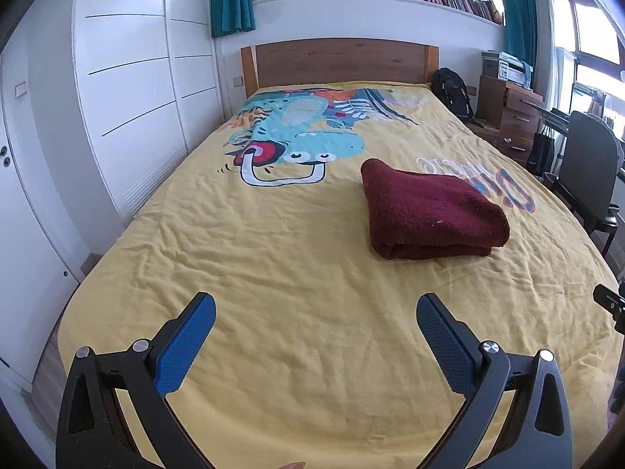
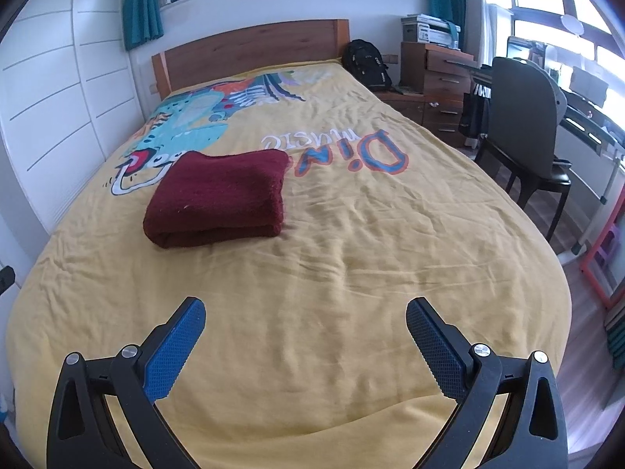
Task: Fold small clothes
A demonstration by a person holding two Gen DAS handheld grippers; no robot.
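Note:
A dark red cloth [image 1: 431, 213] lies folded into a thick rectangle on the yellow bedspread [image 1: 273, 273], right of the middle in the left wrist view. It also shows in the right wrist view [image 2: 218, 199], left of the middle. My left gripper [image 1: 316, 305] is open and empty, held above the foot of the bed, well short of the cloth. My right gripper [image 2: 306, 308] is open and empty too, above the bedspread [image 2: 371, 254] and to the right of the cloth.
White wardrobe doors [image 1: 129, 78] run along the bed's left side. A wooden headboard [image 1: 340, 62] stands at the far end. A black backpack [image 2: 367, 64], wooden drawers [image 2: 441, 86] and a dark chair [image 2: 523, 133] stand on the right.

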